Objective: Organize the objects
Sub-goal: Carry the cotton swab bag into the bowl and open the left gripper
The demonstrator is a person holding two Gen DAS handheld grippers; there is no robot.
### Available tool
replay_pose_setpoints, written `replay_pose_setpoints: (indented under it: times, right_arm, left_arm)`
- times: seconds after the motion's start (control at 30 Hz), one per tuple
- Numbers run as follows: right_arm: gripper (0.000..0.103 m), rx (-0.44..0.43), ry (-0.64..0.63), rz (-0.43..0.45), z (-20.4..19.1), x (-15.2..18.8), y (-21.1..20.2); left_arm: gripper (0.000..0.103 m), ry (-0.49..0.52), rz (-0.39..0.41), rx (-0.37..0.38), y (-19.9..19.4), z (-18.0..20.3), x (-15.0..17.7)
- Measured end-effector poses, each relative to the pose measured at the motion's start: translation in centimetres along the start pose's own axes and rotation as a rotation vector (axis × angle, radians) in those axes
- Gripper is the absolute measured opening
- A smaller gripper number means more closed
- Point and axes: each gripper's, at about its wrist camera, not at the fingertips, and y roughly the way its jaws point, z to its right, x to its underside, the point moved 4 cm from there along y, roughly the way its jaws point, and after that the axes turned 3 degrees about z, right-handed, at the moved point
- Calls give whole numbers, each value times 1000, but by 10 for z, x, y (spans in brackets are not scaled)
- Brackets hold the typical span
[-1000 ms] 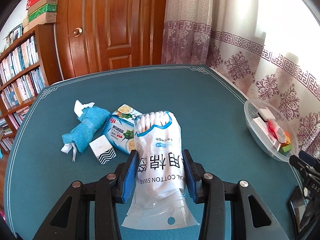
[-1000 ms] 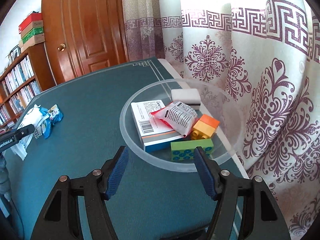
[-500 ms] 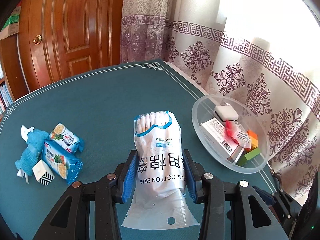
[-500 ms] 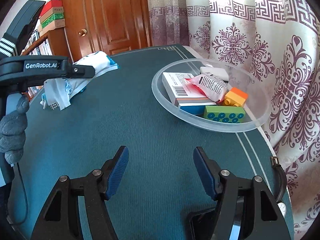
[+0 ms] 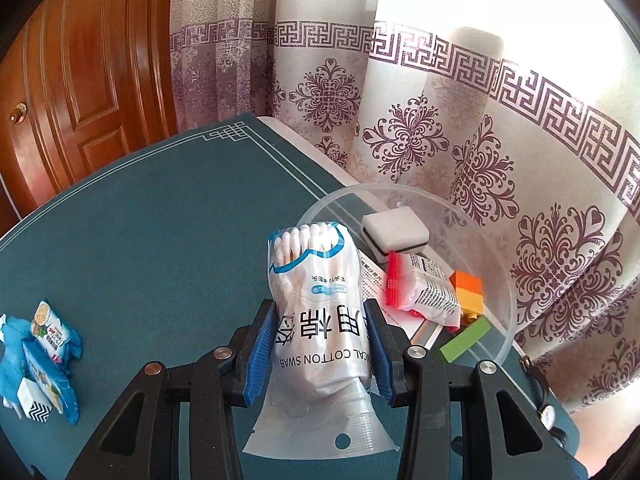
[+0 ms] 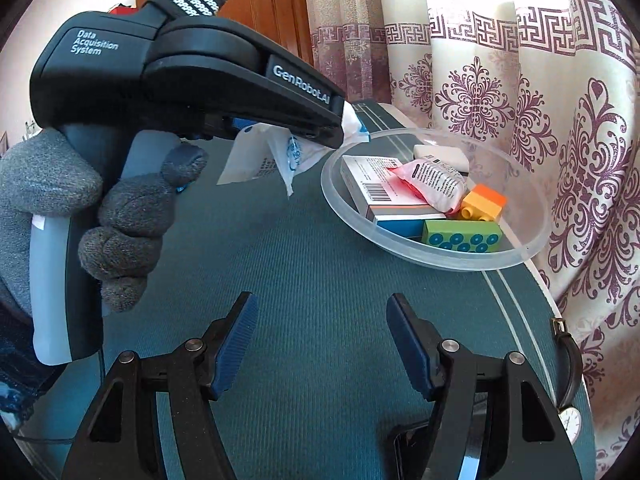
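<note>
Left gripper [image 5: 318,350]: blue pads clamped on a bag of cotton swabs [image 5: 316,304], lower centre of frame, held just beside the near rim of the clear plastic bowl [image 5: 506,344]. Bowl contents: white eraser [image 5: 396,232], boxed item [image 6: 376,190], red-edged sachet [image 5: 424,292], orange block [image 5: 466,290], green block [image 6: 462,236]. Right gripper [image 6: 322,346]: fingers wide apart, holding nothing, over the teal table [image 6: 320,280]; biscuit packets [image 5: 52,352] at lower left.

**Legible markings**

Clear plastic bag of cotton swabs [image 5: 318,320]: upside-down print "ICAL COTTON SWAB", first letters hidden; large Chinese characters above it. Black handheld gripper body [image 6: 192,68]: white "Data Acquisition System" on its rear, "GenRobot.AI" along its side. White-and-blue flat box [image 6: 380,196]: a barcode, digits too small to read. White-and-red crinkled sachet [image 6: 434,182]: fine print, illegible.
</note>
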Motion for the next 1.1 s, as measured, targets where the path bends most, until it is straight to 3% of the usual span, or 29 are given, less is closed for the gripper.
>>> replay_pose_setpoints:
  times: [0.6, 0.63, 0.73, 0.77, 1.1]
  right_arm:
    - [68, -5, 48, -1, 4, 0, -1]
    - [68, -5, 48, -1, 4, 0, -1]
    - [68, -4, 52, -1, 4, 1, 0]
    - [68, -4, 53, 0, 4, 1, 0]
    - [68, -5, 58, 4, 4, 2, 0]
  left_arm:
    - [46, 52, -45, 24, 49, 20, -36]
    - [50, 52, -39, 21, 50, 22, -38]
    - [79, 42, -1, 18, 47, 21, -41]
    - [84, 34, 16, 14, 44, 19, -41]
    - [84, -25, 64, -29, 19, -6, -33]
